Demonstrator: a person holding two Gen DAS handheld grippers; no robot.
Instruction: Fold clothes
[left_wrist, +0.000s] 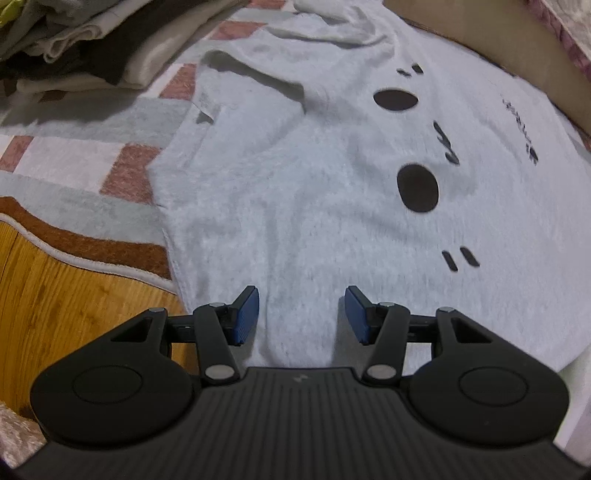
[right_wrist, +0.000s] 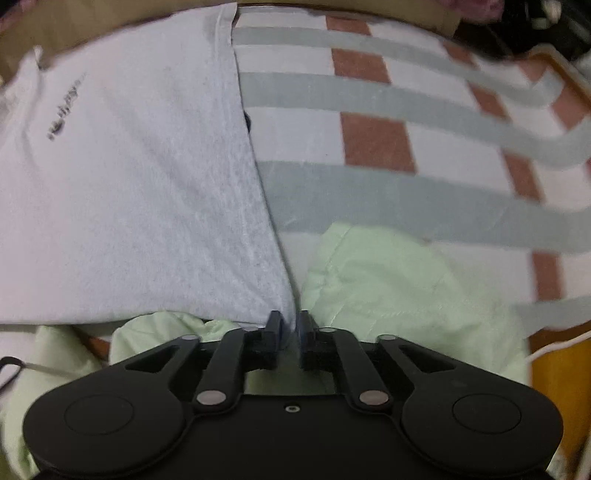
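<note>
A pale grey T-shirt (left_wrist: 314, 184) lies spread on a checked rug, printed with a face of dark oval eyes (left_wrist: 417, 188) and short dashes. My left gripper (left_wrist: 301, 314) hovers over the shirt's near part, open. Its blue pads (left_wrist: 245, 314) stand wide apart, with cloth below them but none pinched. In the right wrist view the same T-shirt (right_wrist: 129, 184) fills the left half, small dark lettering on it. My right gripper (right_wrist: 291, 328) has its jaws drawn close on the shirt's near corner, where the side edge runs down into the narrow gap.
A pale green garment (right_wrist: 388, 280) lies crumpled under and beside the right gripper. A stack of folded clothes (left_wrist: 74, 48) sits at the far left. The rug (right_wrist: 369, 96) ends in a brown border on wooden floor (left_wrist: 55, 314). A brown cardboard-like edge (left_wrist: 498, 33) runs behind the shirt.
</note>
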